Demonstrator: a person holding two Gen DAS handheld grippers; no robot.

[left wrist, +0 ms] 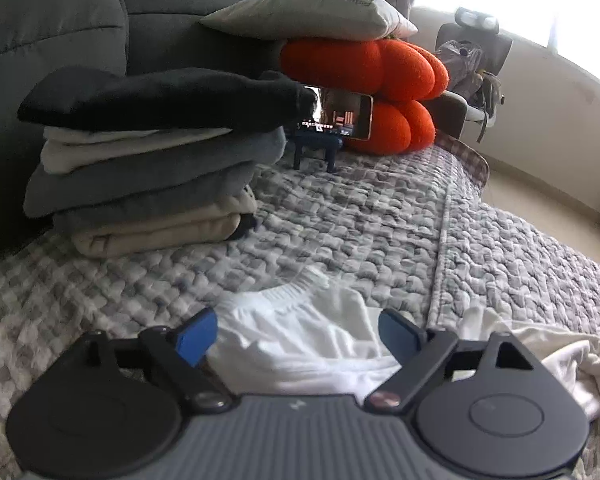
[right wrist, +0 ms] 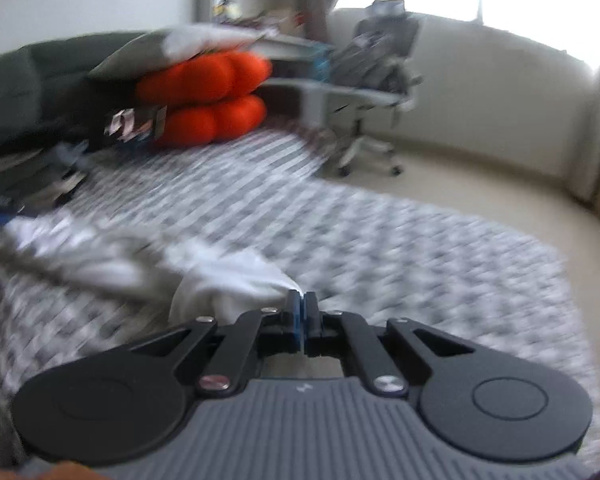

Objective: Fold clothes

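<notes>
Two hand-held grippers work one white garment lying crumpled on the quilted bed. The left hand-held gripper is spread wide, its waistband directly ahead between the fingers; the right hand-held gripper is pinching a corner, cloth trailing leftward toward the nearer left one.

quilted bed carries folded stack, white garment.

Folded stack blocks left; phone on stand and orange cushion behind; quilt between lies open.
</notes>
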